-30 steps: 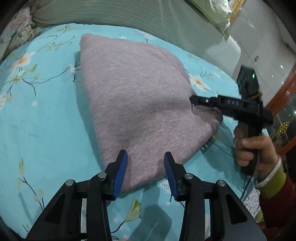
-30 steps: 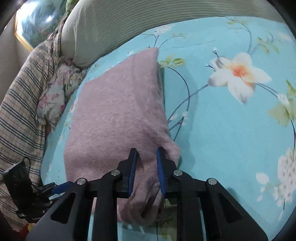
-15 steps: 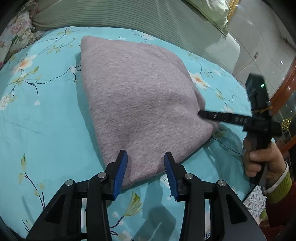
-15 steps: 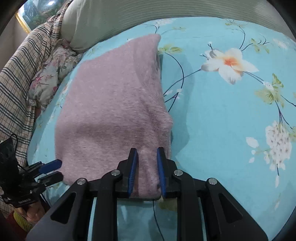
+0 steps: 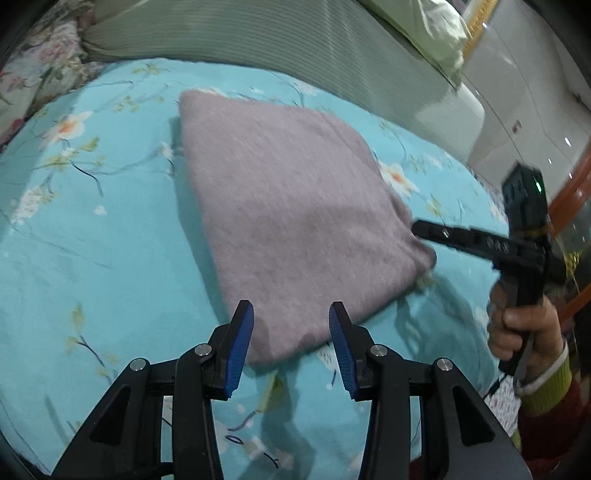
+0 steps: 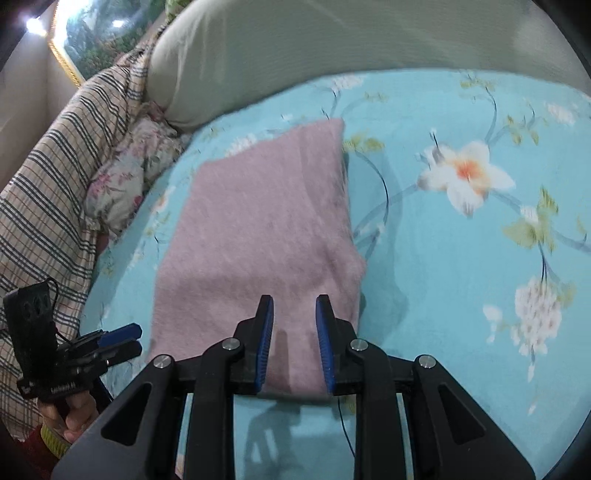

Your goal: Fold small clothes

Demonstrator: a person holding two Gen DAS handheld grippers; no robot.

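Both hand-held grippers parted, left (image 5: 291,332), right (image 6: 294,332), over folded mauve garment (image 5: 295,206)

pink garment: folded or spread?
Folded. The pink garment lies as a compact, thick rectangle on the sheet, layered edge visible at its near corner. Both grippers open, off it.

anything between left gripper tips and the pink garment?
Nothing. In the left wrist view, the open left gripper sits right at the pink garment near edge.

I'm in a bedroom at home: a bed with a turquoise flowered sheet (image 6: 443,277), a big pillow (image 6: 332,48) at its head, a checked blanket (image 6: 48,192) heaped alongside, and a framed picture (image 6: 99,33) on the wall.
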